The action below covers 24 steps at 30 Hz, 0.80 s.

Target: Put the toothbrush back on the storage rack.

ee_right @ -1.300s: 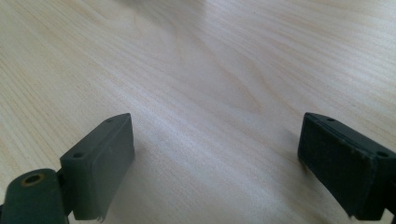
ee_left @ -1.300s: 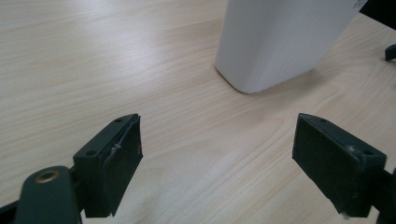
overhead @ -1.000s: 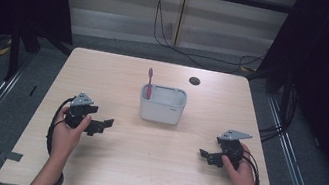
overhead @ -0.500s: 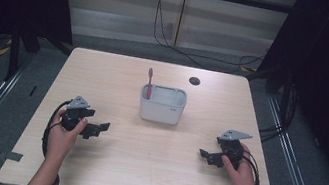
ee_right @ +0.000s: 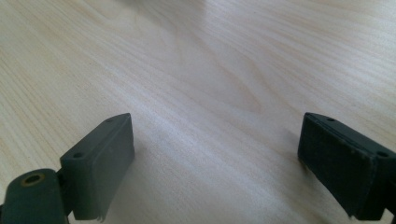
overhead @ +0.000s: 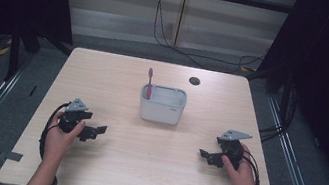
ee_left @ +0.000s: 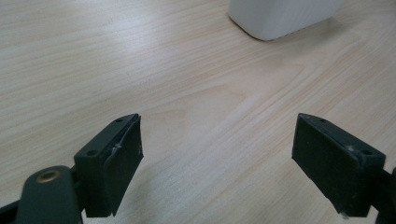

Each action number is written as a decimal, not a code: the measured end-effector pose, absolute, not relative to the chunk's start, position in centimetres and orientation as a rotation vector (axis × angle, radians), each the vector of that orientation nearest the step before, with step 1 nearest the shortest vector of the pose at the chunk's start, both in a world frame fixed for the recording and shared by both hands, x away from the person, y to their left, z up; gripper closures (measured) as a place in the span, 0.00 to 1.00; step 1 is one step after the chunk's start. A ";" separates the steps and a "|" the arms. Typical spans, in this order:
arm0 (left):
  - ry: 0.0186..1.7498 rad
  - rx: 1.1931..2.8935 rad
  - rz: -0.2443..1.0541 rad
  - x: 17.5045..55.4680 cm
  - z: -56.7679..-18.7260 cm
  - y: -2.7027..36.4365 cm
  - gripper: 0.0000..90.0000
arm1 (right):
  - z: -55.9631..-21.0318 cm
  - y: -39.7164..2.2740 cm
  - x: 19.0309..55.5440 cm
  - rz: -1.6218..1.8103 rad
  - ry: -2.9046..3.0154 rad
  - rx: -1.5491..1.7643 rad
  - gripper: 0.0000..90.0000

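A white rectangular holder (overhead: 162,104) stands at the middle of the wooden table (overhead: 120,75), with a pink toothbrush (overhead: 149,83) upright in its left end. My left gripper (overhead: 96,132) rests low at the table's left front, open, with bare wood between its jaws (ee_left: 217,158). The holder's lower corner (ee_left: 280,18) lies ahead of it. At the right front my right gripper (overhead: 205,155) is open too, with nothing but wood between its jaws (ee_right: 217,163).
A small dark round hole (overhead: 194,81) sits in the table near its far right. Cables hang down behind the far edge, and dark floor with metal rails runs along both sides of the table.
My left gripper has drifted a little toward the table's near left and lower. The right gripper and the holder have stayed in place.
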State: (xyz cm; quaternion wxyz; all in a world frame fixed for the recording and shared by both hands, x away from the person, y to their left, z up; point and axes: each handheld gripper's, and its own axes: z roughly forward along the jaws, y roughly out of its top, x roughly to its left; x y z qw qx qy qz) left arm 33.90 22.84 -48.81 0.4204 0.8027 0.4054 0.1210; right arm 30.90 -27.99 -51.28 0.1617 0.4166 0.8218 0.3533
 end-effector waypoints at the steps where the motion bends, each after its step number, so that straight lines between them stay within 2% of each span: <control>1: 1.012 2.013 0.304 33.9 -48.9 22.9 0.18 | -51.3 -28.0 30.9 1.008 2.346 1.189 0.11; 24: 1.019 2.083 0.326 33.7 -49.9 23.4 0.18 | -51.3 -28.0 30.9 1.009 2.347 1.188 0.11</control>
